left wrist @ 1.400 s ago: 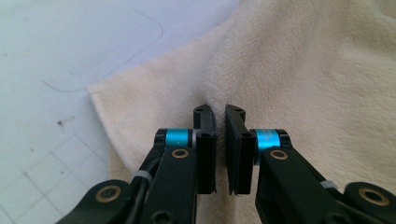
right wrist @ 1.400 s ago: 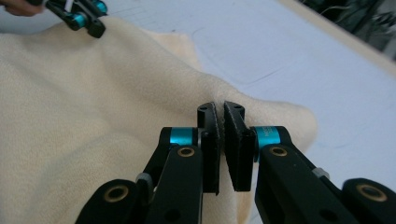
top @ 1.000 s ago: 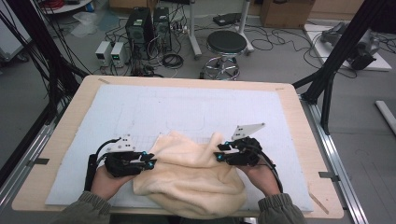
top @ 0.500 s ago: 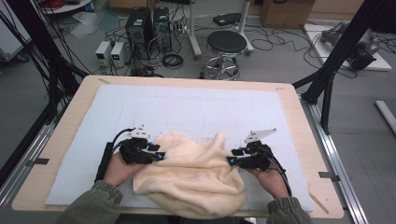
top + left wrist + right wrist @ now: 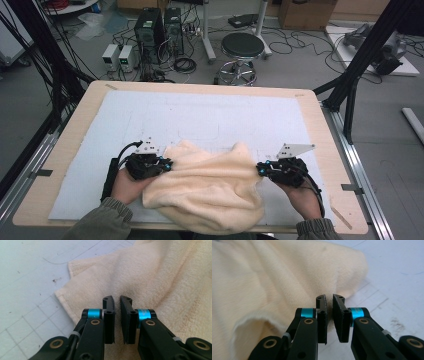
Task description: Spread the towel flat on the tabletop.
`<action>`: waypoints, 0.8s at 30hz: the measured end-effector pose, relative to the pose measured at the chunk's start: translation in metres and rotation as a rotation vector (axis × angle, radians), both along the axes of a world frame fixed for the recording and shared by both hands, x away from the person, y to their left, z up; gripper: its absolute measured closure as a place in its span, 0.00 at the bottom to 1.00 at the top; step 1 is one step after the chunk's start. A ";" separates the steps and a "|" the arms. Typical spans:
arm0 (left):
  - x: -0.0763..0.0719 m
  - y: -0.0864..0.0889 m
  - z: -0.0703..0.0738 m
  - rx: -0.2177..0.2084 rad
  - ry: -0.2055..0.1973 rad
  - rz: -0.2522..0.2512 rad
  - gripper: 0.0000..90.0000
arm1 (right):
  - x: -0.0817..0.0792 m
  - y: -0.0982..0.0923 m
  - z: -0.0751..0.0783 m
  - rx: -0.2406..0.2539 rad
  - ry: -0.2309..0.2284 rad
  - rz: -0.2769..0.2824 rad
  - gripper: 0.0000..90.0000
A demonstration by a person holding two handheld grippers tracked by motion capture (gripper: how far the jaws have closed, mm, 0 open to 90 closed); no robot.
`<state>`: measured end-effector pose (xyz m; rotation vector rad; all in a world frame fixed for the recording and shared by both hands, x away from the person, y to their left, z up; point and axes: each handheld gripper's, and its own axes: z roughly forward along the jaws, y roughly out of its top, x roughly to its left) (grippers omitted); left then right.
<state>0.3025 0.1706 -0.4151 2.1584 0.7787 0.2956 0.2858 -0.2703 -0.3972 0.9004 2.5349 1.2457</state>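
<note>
Cream terry towel (image 5: 205, 187) lies bunched on the near half of the desk (image 5: 314, 117), on top of the pale gridded mat (image 5: 200, 115). Its near edge hangs slightly past the desk's front rim, and two soft corners poke up along its far edge.

Left hand-held gripper (image 5: 167, 164) sits at the towel's left edge, low and roughly level, tips pointing inward at the cloth. Right hand-held gripper (image 5: 260, 169) mirrors it at the right edge. A hold at opposite sides, judged, suits spreading or lifting the towel between the two hands rather than dragging it from one end.

Left gripper view: the jaws of the left hand-held gripper (image 5: 117, 298) have just been closing and now stand clenched, with a thin slit left between the pads. The towel (image 5: 162, 277) lies under and beyond the tips, its hemmed corner off to the left. No fold shows in the slit, so a pinch on fabric can't be confirmed.

Right gripper view: much the same. The jaws of the right hand-held gripper (image 5: 328, 298) have also just been closing and are clenched to a narrow gap at a rounded bulge of towel (image 5: 274, 277), with mat showing to the right. No cloth is visibly caught.

Judgement: the tips close on the edges because only there is the cloth thin enough to nip – if they missed, another try is needed
</note>
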 end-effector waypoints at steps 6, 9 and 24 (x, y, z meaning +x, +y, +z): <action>-0.020 0.018 0.005 -0.048 0.016 -0.017 0.90 | -0.015 -0.004 -0.006 -0.031 0.033 0.059 0.83; -0.013 0.020 0.009 -0.070 0.005 -0.005 0.82 | -0.008 -0.011 0.002 0.031 0.002 0.001 0.81; 0.025 0.009 -0.017 -0.049 0.116 0.033 0.79 | 0.046 0.029 -0.038 -0.118 0.029 -0.005 0.86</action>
